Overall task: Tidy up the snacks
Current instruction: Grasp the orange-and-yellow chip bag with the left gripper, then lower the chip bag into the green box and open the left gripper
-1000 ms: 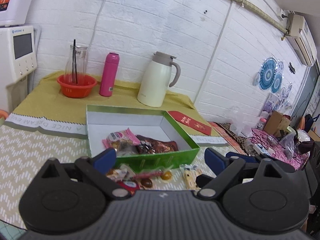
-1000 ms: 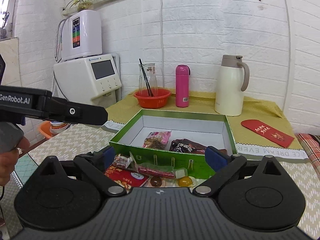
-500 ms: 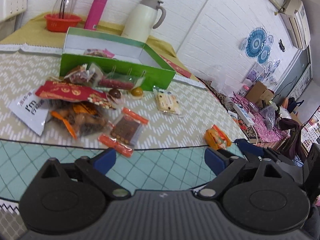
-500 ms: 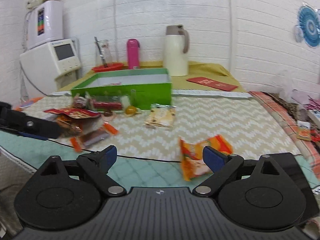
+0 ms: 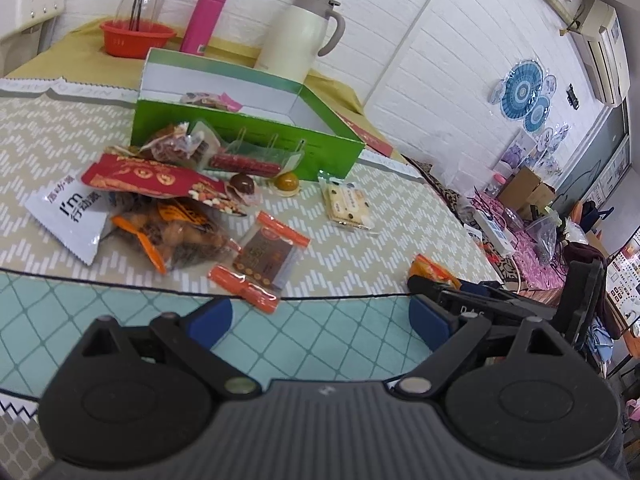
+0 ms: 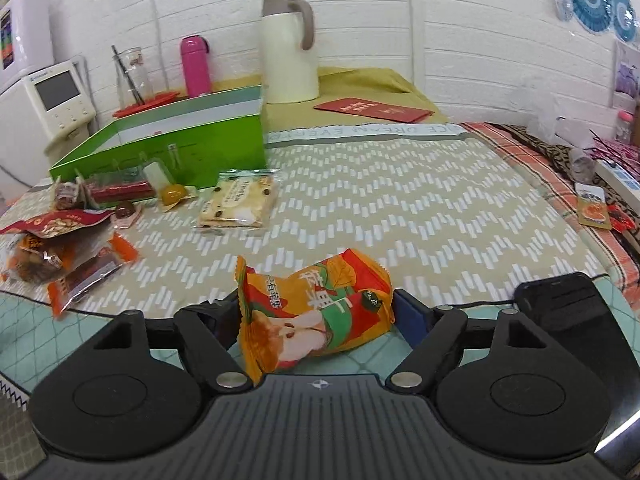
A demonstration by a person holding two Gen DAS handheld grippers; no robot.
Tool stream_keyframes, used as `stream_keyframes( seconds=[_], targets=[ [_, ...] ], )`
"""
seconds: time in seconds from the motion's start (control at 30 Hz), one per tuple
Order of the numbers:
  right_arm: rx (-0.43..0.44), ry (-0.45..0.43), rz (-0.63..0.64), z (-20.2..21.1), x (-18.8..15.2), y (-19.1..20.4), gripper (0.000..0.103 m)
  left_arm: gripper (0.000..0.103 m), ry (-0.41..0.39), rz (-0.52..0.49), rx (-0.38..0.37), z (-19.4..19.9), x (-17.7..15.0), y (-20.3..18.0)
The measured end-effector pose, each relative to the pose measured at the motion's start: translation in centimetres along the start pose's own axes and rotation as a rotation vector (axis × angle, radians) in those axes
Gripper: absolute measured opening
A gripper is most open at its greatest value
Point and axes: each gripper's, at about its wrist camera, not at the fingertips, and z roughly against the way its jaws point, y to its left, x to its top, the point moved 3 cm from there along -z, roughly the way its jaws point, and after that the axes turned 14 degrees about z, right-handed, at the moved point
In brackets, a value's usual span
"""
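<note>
Chevron-weave tablecloth (image 6: 400,208) — crinkly orange packet (image 6: 316,312) between wide right tongs (image 6: 312,316); left tongs (image 5: 320,316) wide, empty

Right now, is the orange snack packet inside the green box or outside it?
Outside. The orange snack packet lies on the table cloth, between the open fingers of the right hand-held gripper, well apart from the green box.

Both views are bright and evenly lit, with soft, weak shadows under the snack packets. Fisheye distortion bends the white brick wall (image 6: 400,20) and its seams outward toward the edges, and the corners darken. The orange packet (image 6: 316,320) is sharp. Faint glare sits on the green box (image 5: 248,136) and the cream jug (image 6: 288,56).
</note>
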Motion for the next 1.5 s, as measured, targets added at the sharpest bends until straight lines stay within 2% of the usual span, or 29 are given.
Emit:
stream_keyframes(
  seconds=[0.37,0.47,0.53,0.63,0.7,0.73,1.0,1.03,1.07,1.1,1.13,1.17,1.3,1.5],
  targets=[
    [0.329,-0.066,0.314,1.2,0.7,9.4,0.103,0.091,0.055,-0.022,-0.056,-1.0,-0.5,-0.5],
    [0.3,-0.071,0.346,2.3,0.5,10.0,0.103,0.091,0.084,-0.034,-0.07,-1.8,-0.6,-0.6],
    [0.265,-0.07,0.317,3.1,0.2,9.4,0.103,0.09,0.103,-0.05,-0.082,-2.3,-0.8,-0.9],
    [0.281,-0.053,0.24,4.3,-0.6,8.3,0.103,0.086,0.132,-0.055,-0.096,-3.2,-0.9,-1.0],
    [0.297,-0.041,0.206,4.4,-0.8,8.2,0.103,0.071,0.156,-0.049,-0.11,-3.7,-1.0,-1.1],
    [0.303,-0.035,0.202,4.5,-0.9,8.2,0.103,0.055,0.175,-0.043,-0.127,-3.9,-1.0,-1.2],
    [0.315,-0.035,0.2,4.2,-0.8,9.2,0.103,0.058,0.195,-0.022,-0.104,-5.5,-1.0,-0.8],
    [0.31,-0.028,0.199,4.1,-0.8,9.2,0.097,0.05,0.205,-0.027,-0.102,-5.8,-1.2,-0.8],
    [0.301,-0.032,0.201,4.0,-0.9,9.3,0.093,0.035,0.2,-0.04,-0.107,-6.1,-1.3,-0.9],
    [0.3,-0.034,0.203,4.0,-0.9,9.3,0.084,0.027,0.206,-0.05,-0.111,-6.3,-1.4,-1.0],
    [0.296,-0.032,0.204,4.0,-0.8,9.3,0.08,0.023,0.207,-0.049,-0.109,-6.4,-1.4,-1.1],
    [0.29,-0.028,0.2,4.0,-0.7,9.3,0.08,0.019,0.203,-0.049,-0.102,-6.4,-1.4,-1.1],
    [0.291,-0.044,0.199,4.3,0.0,9.3,0.078,0.018,0.164,-0.045,-0.109,-5.4,-0.7,-1.3],
    [0.297,-0.151,0.262,4.7,4.1,9.6,0.077,0.018,0.036,-0.054,-0.127,-3.0,3.1,-2.1]
  ],
)
